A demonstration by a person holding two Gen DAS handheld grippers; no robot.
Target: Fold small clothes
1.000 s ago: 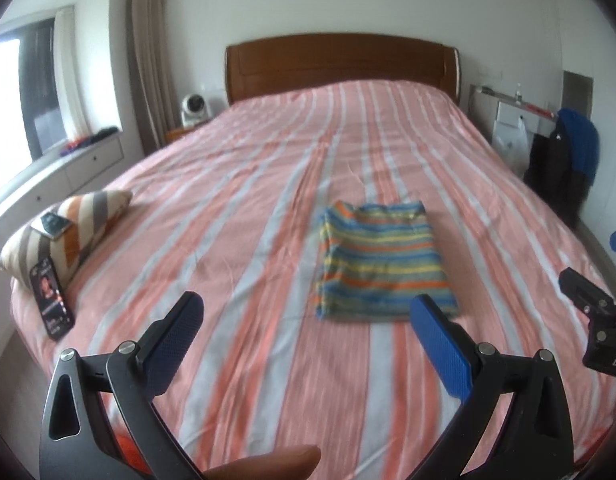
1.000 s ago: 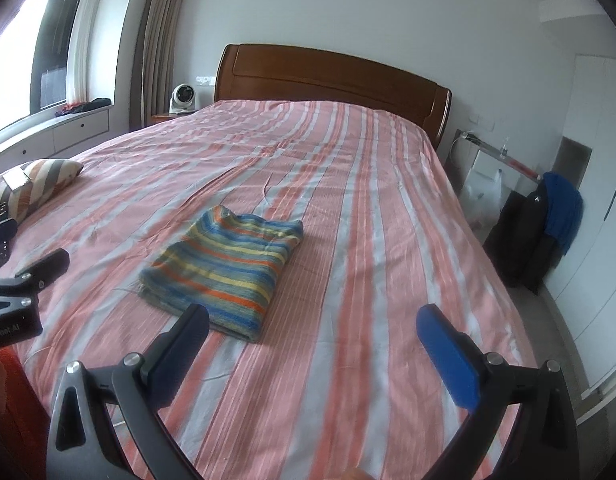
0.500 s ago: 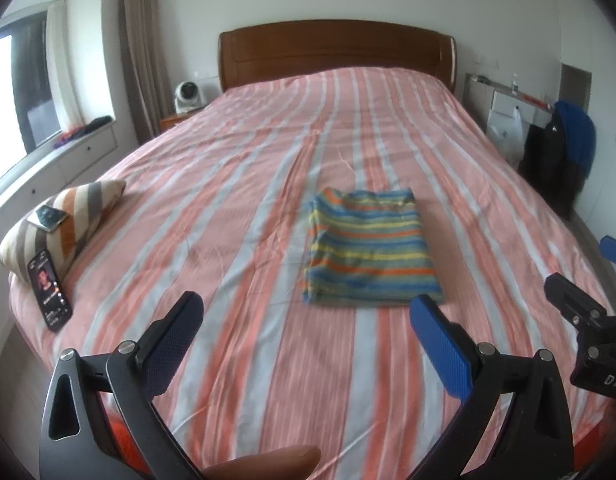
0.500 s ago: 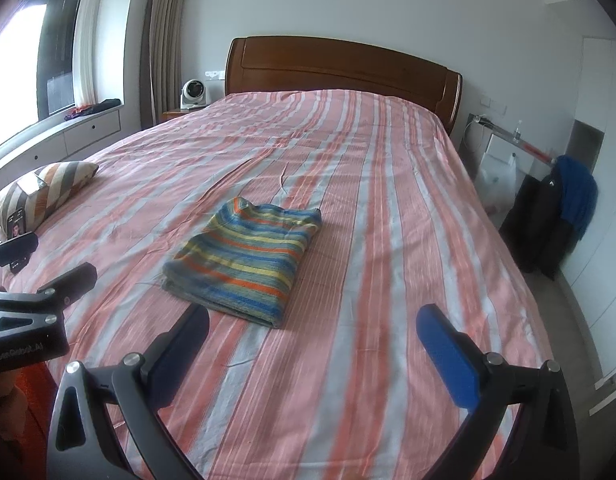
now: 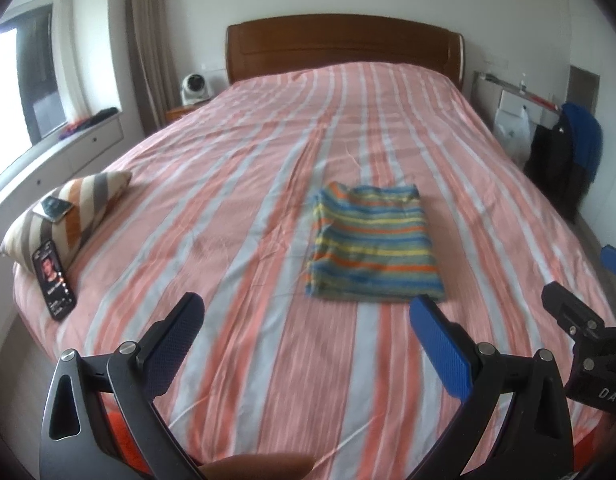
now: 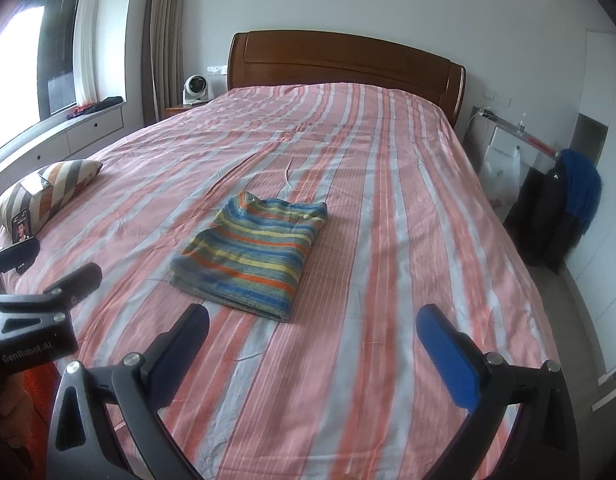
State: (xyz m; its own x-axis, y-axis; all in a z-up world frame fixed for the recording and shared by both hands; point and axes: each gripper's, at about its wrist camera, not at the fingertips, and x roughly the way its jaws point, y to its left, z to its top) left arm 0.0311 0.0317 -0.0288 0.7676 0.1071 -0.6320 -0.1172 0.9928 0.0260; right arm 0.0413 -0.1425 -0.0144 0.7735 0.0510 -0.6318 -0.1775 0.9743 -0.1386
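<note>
A folded garment [image 5: 371, 244] with blue, yellow and orange stripes lies flat in a neat rectangle on the pink striped bed [image 5: 248, 216]; it shows in the right wrist view as the same folded garment [image 6: 252, 254]. My left gripper [image 5: 306, 316] hangs open above the bed's near end, short of the garment, nothing between its fingers. My right gripper [image 6: 311, 330] is open too, also short of the garment and a little to its right. Each gripper appears at the edge of the other's view.
A striped cushion [image 5: 72, 208] with a phone [image 5: 54, 208] on top and another phone [image 5: 54, 278] leaning on it sits at the bed's left edge. Wooden headboard [image 5: 343, 46] at the far end. A dark and blue jacket [image 5: 567, 160] hangs right of the bed.
Both grippers have drawn back and risen from the bed, so the folded garment looks farther away. The garment has not moved. Both stay open.
</note>
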